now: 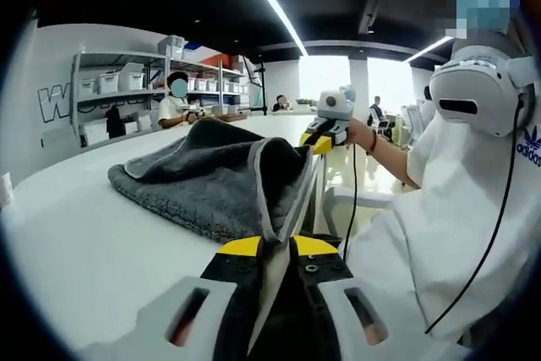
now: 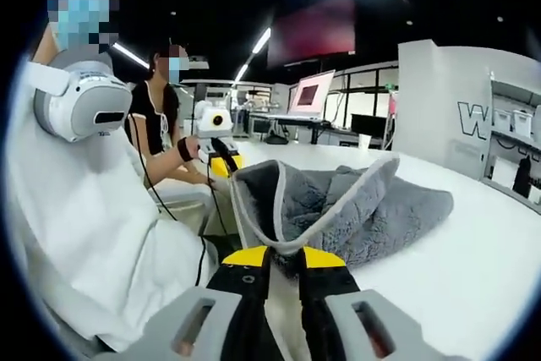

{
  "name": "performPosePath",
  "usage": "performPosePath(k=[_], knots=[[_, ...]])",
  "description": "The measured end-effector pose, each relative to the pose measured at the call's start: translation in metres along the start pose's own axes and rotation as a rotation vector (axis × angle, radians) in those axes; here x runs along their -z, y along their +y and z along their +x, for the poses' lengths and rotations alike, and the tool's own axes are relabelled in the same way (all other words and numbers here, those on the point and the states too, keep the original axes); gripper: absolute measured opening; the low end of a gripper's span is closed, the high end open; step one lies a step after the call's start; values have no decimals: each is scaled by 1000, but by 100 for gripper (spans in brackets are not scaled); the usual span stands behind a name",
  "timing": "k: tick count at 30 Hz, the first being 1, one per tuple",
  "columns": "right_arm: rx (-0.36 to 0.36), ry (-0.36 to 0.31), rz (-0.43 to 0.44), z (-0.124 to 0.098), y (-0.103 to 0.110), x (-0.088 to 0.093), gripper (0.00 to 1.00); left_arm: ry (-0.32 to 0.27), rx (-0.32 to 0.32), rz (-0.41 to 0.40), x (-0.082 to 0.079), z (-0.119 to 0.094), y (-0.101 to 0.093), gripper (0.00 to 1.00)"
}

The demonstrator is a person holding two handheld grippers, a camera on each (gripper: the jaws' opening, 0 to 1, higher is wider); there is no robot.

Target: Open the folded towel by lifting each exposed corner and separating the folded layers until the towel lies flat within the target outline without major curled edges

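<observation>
Presently both claws, left gripper (image 1: 275, 247) and right gripper (image 2: 283, 253), pinch towel (image 1: 203, 177) corners above the table (image 1: 76, 234) edge; next, draw apart.

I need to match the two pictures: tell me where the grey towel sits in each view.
Left gripper view: grey towel centre, on the white table, a corner pinched low.
Right gripper view: grey towel centre-right, its edge pinched low.
Shared landmark: the shelving with storage bins.
</observation>
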State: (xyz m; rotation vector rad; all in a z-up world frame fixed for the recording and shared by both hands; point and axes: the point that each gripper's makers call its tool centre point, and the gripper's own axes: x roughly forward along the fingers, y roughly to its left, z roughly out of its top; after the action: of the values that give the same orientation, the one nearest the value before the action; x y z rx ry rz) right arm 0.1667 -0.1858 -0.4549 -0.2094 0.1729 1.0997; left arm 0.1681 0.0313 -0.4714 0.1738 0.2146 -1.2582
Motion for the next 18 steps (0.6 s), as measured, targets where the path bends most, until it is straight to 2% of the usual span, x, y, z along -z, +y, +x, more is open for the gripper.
performPosePath(k=[9, 11, 14, 18], knots=[[13, -32, -8, 0, 1, -12, 15, -20, 11, -11, -5, -3, -2, 15], [15, -33, -10, 0, 2, -14, 16, -36, 8, -18, -8, -3, -1, 16], [28, -7, -63, 1, 5, -16, 19, -51, 11, -21, -11, -3, -2, 17], [38, -31, -60, -2, 5, -26, 20, -79, 17, -47, -14, -5, 0, 19]])
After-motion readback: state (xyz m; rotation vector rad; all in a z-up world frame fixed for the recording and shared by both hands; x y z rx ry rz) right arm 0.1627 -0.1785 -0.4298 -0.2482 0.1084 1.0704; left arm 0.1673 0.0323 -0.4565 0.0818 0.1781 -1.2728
